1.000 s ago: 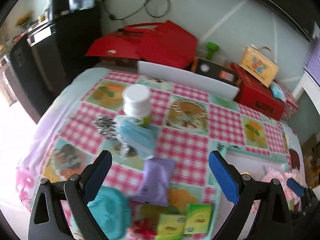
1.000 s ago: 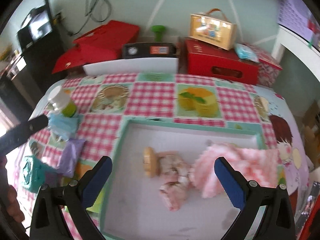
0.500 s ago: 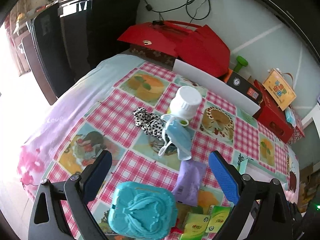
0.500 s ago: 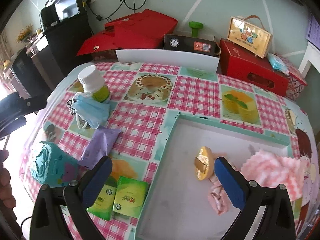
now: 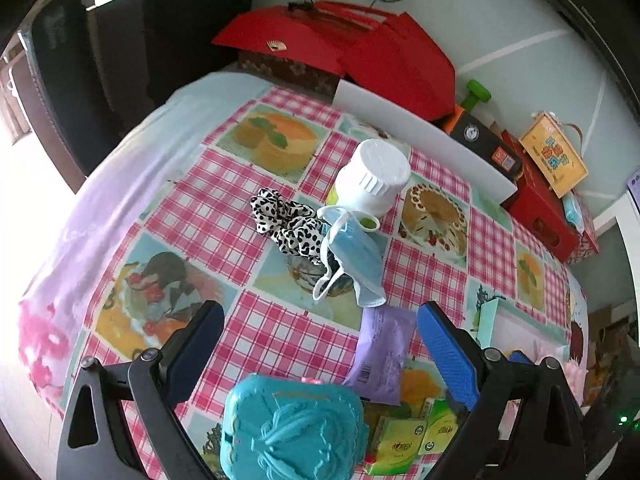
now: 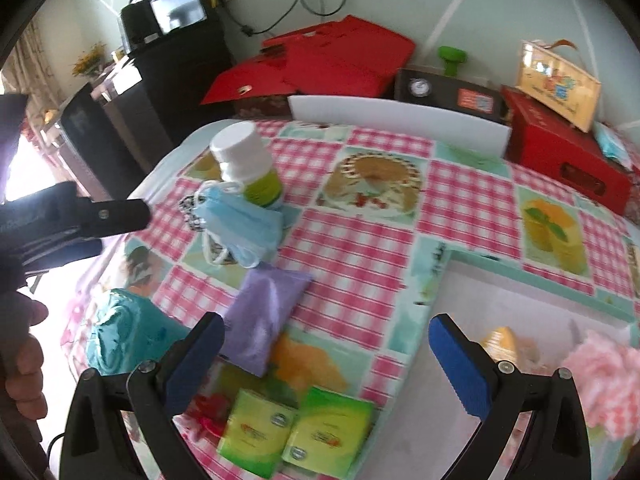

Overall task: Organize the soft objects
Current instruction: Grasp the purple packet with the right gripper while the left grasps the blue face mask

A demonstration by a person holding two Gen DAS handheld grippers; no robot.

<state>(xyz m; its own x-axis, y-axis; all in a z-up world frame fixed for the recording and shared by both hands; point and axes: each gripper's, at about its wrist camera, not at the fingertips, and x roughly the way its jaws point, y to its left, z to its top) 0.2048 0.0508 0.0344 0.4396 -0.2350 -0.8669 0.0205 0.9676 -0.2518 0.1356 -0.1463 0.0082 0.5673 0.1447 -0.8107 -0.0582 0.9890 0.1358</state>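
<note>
My left tongs (image 5: 318,344) hang wide above the checkered tablecloth (image 5: 260,332) and hold nothing. My right tongs (image 6: 326,344) are wide and empty too. The blue face mask (image 5: 354,260) lies against the white-capped bottle (image 5: 370,178), touching the spotted scrunchie (image 5: 286,226). Just beside the mask lies the purple packet (image 5: 382,354), near the teal case (image 5: 294,430) and 2 green packets (image 6: 294,428). The pink cloth (image 6: 600,376) rests in the tray (image 6: 430,320)

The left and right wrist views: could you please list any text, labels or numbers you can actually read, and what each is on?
None can be read.
Green packets: round logos, print too blurred.
Purple pouch: barcode, digits too small.
Black box: dial and orange label, unreadable.
Yellow case: colourful lettering, blurred.
</note>
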